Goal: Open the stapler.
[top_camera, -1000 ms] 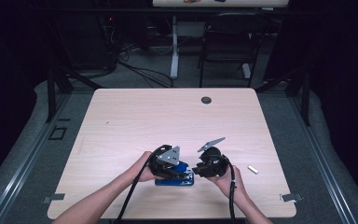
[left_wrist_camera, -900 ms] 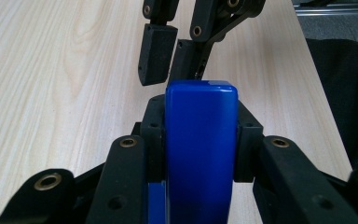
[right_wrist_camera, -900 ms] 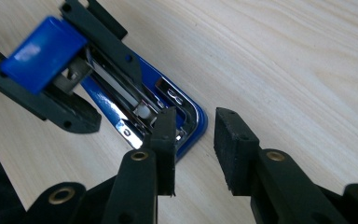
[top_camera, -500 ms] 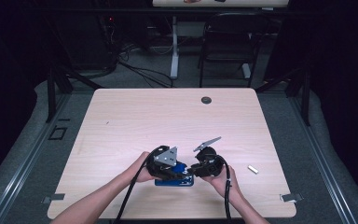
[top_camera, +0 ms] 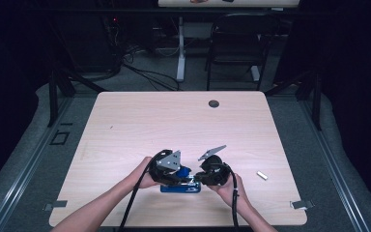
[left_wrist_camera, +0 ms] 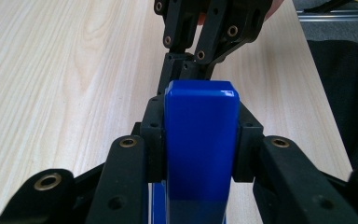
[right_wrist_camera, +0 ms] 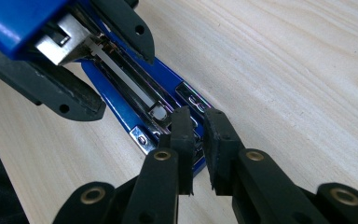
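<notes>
Blue plastic and bright steel meet at the near edge of a pale wood table [top_camera: 125, 125], where a person works an opened stapler [top_camera: 180, 187] with a handheld gripper in each hand. The left gripper [left_wrist_camera: 200, 140] clamps the stapler's blue top cover [left_wrist_camera: 201, 154] by its two sides, pads pressed flat against the plastic, and holds it lifted off the base so that the magazine channel [right_wrist_camera: 121, 77] lies exposed. The right gripper [right_wrist_camera: 196, 140] has just been closing; its jaws now stand with only a narrow slot between them, tips down at the front end of the base [right_wrist_camera: 186, 100], and whether anything thin is pinched there cannot be told (nothing shows in the gap). A small pale piece, possibly a strip of staples [top_camera: 262, 175], lies on the table well to the right of both hands.

Judged from this, the step in hand is work inside the open magazine, and doing it well looks to depend on the left grip staying square and unmoving, so the cover cannot snap down. The right tips should line up along the channel, not across it, and go in low and slowly, since the steel rail could deflect them sideways and skid the base over the smooth wood
</notes>
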